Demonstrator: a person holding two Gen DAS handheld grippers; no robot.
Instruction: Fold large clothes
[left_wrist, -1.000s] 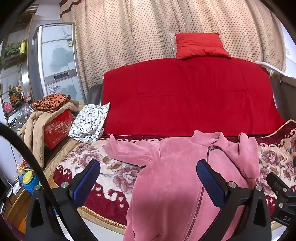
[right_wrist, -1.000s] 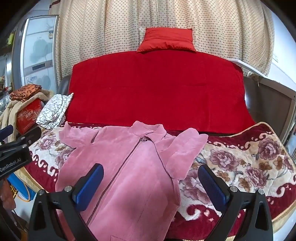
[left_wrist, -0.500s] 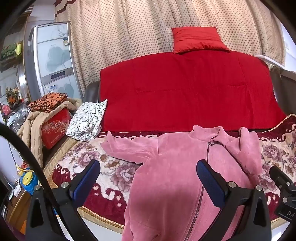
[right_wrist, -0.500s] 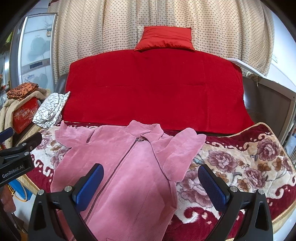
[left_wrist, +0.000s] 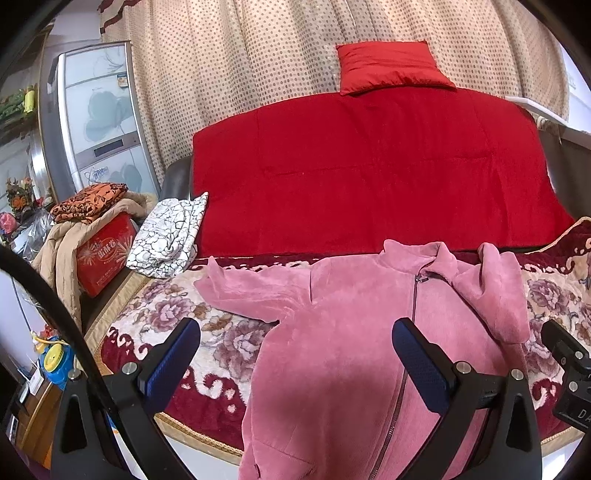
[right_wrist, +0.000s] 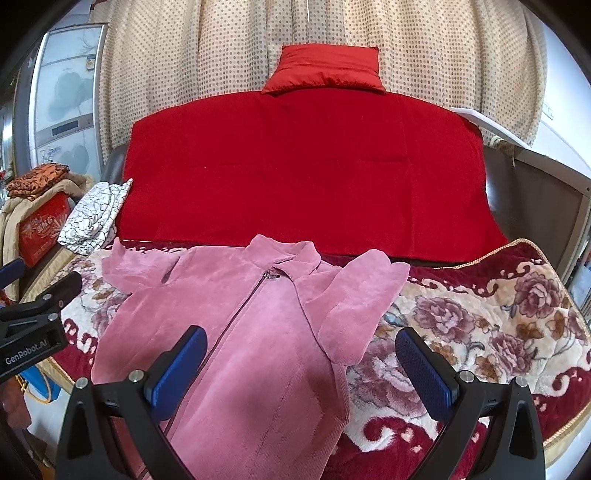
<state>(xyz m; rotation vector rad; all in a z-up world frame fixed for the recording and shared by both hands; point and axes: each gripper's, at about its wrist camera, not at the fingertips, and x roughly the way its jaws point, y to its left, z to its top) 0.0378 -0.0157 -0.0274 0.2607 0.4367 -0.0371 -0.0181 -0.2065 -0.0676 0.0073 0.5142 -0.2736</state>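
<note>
At the bottom of the left wrist view, the left gripper (left_wrist: 295, 354) is seen with its blue-padded jaws spread wide and nothing held between them; the right gripper (right_wrist: 301, 360) is shown likewise at the bottom of the right wrist view, wide open and empty. Compared with a second ago, both cameras have been raised and pulled back a little: the large pink velvety zip-front jacket (left_wrist: 362, 332) now sits lower in each frame, and more of the dotted beige curtain (right_wrist: 221, 48) is exposed at the top. The garment itself has not been shifted.

The jacket is laid front-up in the lower centre of both views on the floral red-and-cream sofa blanket (right_wrist: 480, 332), with its hem hanging over the front edge. Its zipper (right_wrist: 236, 317) is closed. One sleeve (left_wrist: 251, 291) is stretched out toward the left of the frame, while the other sleeve (right_wrist: 362, 306) is folded across toward the body.

Behind it, the red quilted throw (right_wrist: 303, 173) is draped over the backrest, with a small red cushion (right_wrist: 325, 68) at upper centre.

No fold has been started by the grippers, it is judged; the outstretched sleeve appears the likeliest first grasp.
</note>
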